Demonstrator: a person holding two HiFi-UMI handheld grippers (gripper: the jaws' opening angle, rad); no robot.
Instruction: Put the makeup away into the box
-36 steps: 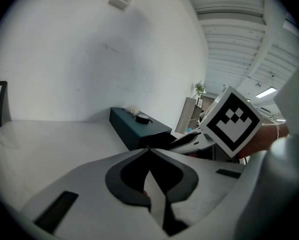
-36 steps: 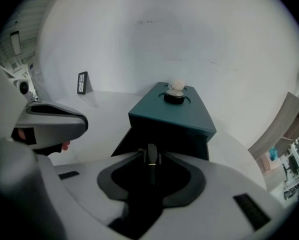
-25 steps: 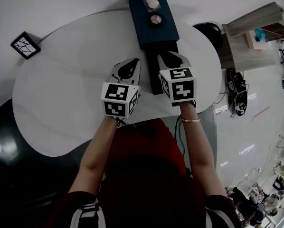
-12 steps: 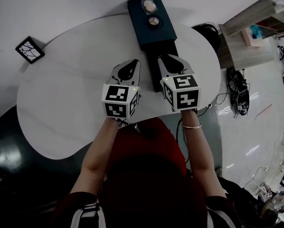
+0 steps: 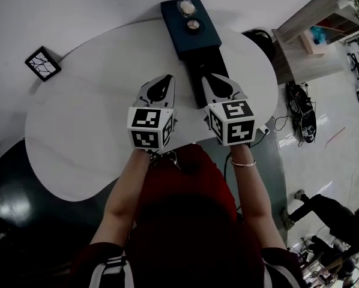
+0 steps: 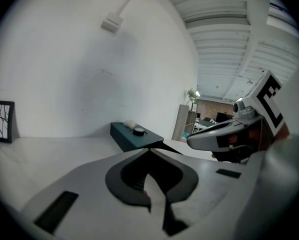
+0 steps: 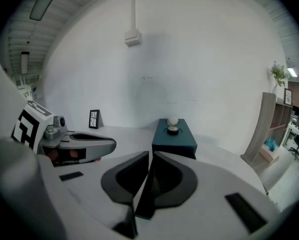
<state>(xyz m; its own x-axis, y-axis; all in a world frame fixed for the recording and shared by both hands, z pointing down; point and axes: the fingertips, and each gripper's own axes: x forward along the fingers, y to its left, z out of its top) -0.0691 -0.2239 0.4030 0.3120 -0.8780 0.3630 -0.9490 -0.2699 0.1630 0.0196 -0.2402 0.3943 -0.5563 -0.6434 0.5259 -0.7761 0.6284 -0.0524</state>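
- Teal box (image 5: 194, 38): pale puff (image 5: 186, 6) and round compact (image 5: 193, 24) sit on top.
- Your left gripper (image 6: 148, 151): jaws together, empty.
- Your right gripper (image 7: 149, 154): jaws have just been closing, tips meet, empty.

We note box (image 5: 191, 32) at far edge of table (image 5: 89, 125). Two makeup pieces (image 5: 187, 6) on box top, one behind other. Frame (image 5: 42, 63) beyond table's far left. Left hand-held gripper (image 5: 164, 78) beside right hand-held gripper (image 5: 209, 77), before box.
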